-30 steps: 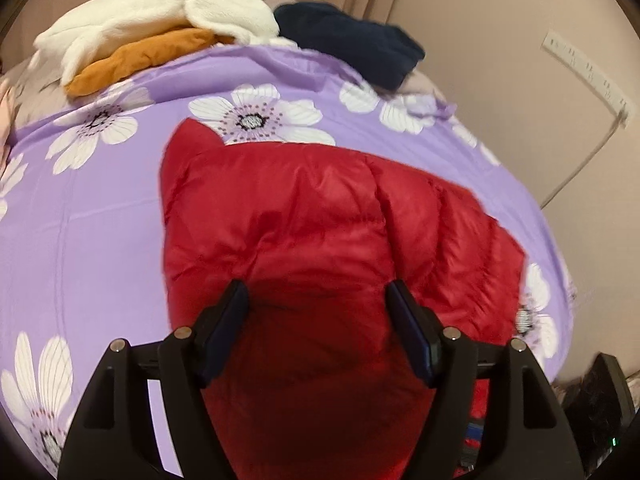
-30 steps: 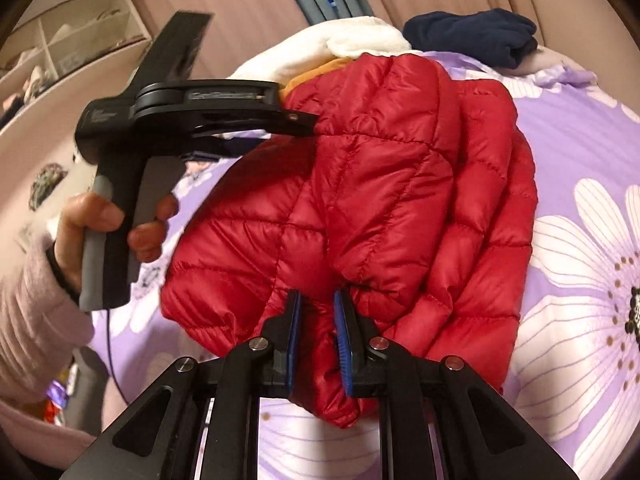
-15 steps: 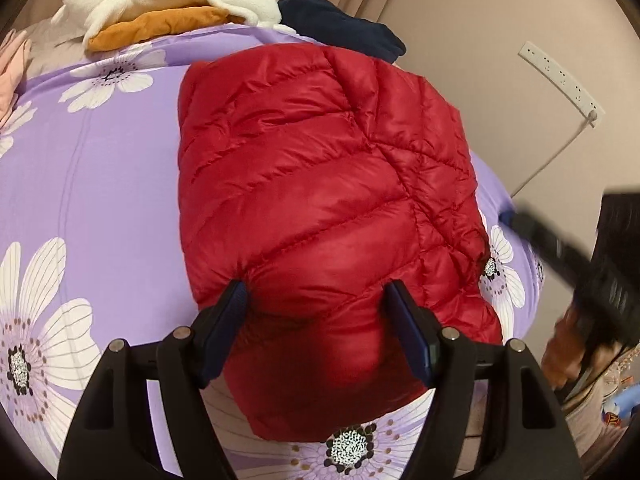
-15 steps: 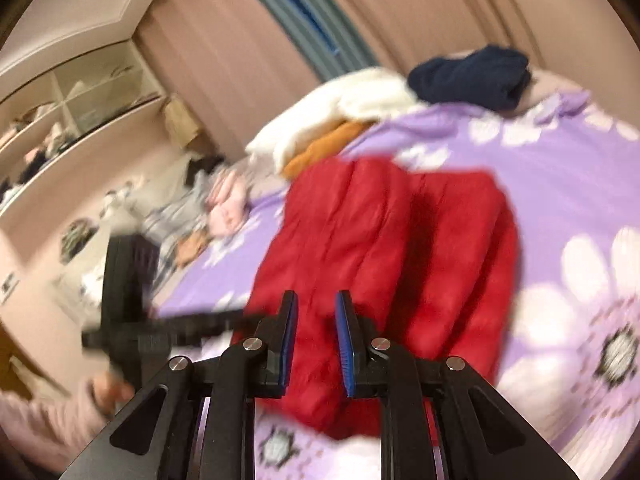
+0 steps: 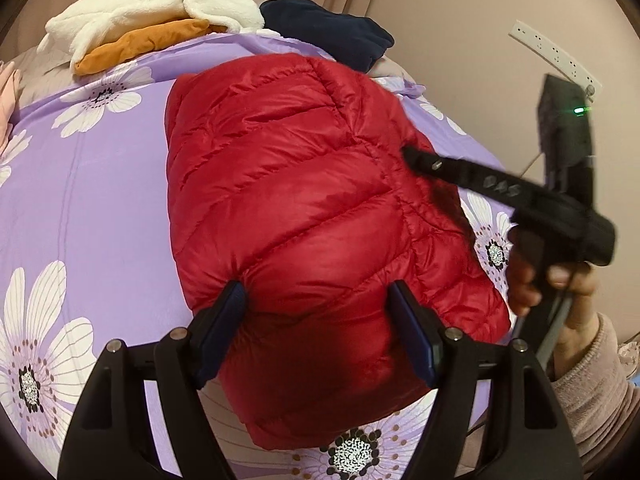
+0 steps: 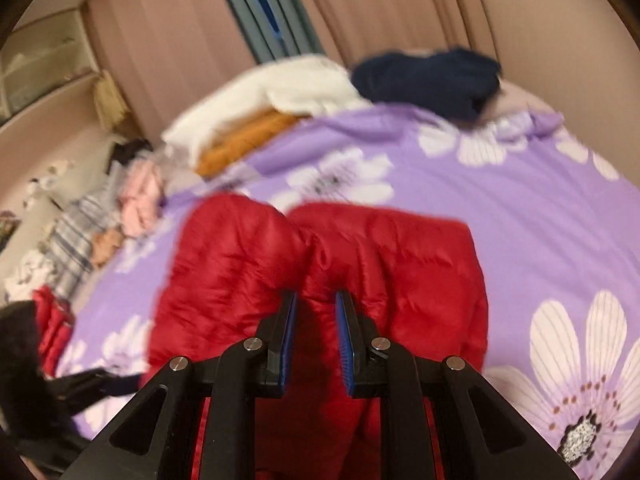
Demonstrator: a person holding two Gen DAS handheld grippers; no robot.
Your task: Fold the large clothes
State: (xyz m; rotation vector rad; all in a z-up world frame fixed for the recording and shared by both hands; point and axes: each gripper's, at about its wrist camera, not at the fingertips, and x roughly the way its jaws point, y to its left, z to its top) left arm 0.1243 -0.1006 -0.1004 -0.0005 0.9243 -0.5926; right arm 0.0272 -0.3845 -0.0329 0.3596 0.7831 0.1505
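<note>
I hold both tools over a red puffer jacket point(image 5: 320, 216) that lies folded into a thick bundle on the purple flowered bedspread point(image 5: 88, 200), near the spread's front edge. My left gripper point(image 5: 318, 320) hangs spread wide just above the jacket's near end, its dark blue pads point(image 5: 224, 320) flanking the puffed quilting without pinching any of it. Seen from the left wrist camera, the right gripper point(image 5: 412, 156) reaches in from the jacket's right side, its black tip touching or nearly touching the seam at the upper right of the bundle; my hand point(image 5: 560, 292) grips its handle beyond the jacket, a pink knitted sleeve point(image 5: 596, 384) at the wrist.

In the blurred right wrist view, the right gripper point(image 6: 316, 340) is parted by a narrow gap, its blue-faced pads point(image 6: 290, 340) set over a crease in the jacket point(image 6: 320, 280); I cannot tell whether any cloth sits between them. The left tool point(image 6: 60, 388) shows as a dark smear to the left of the jacket.

Behind the jacket, at the far side of the bedspread, a white fleece point(image 5: 152, 4) rests on an orange garment point(image 5: 140, 44), with a navy garment point(image 5: 332, 32) just to their right. Further left of the jacket, a heap of pink and striped laundry point(image 6: 104, 224) lies along the bed's edge. A white power strip point(image 5: 556, 56) is fixed to the wall to the jacket's right.
</note>
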